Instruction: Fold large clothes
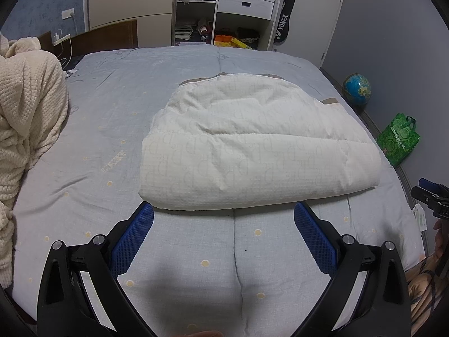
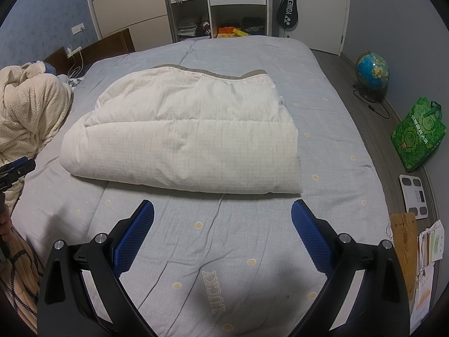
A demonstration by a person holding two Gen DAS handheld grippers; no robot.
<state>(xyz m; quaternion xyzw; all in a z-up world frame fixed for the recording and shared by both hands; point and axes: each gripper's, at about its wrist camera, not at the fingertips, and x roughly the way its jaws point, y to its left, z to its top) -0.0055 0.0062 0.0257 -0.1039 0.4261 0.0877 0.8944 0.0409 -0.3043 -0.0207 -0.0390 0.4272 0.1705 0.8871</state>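
Observation:
A cream quilted comforter (image 1: 252, 140) lies folded into a thick rectangle on the grey bed (image 1: 98, 140), with a brown trim showing along its far edge. In the right wrist view the same comforter (image 2: 185, 137) lies left of centre on the bed (image 2: 322, 140). My left gripper (image 1: 223, 210) is open just short of the comforter's near fold, its blue pads (image 1: 132, 238) empty. My right gripper (image 2: 222, 209) is also open, hovering a little before the near fold with nothing between its fingers. Each gripper shows at the other view's edge: the right gripper (image 1: 432, 196) and the left gripper (image 2: 15, 171).
A bunched cream knitted blanket (image 1: 25, 129) fills the bed's left side. Beyond the bed stands a wardrobe with shelves and drawers (image 1: 244, 0). On the floor at the right are a globe (image 2: 371, 68), a green bag (image 2: 418, 133), a white scale (image 2: 415, 193) and papers (image 2: 426, 252).

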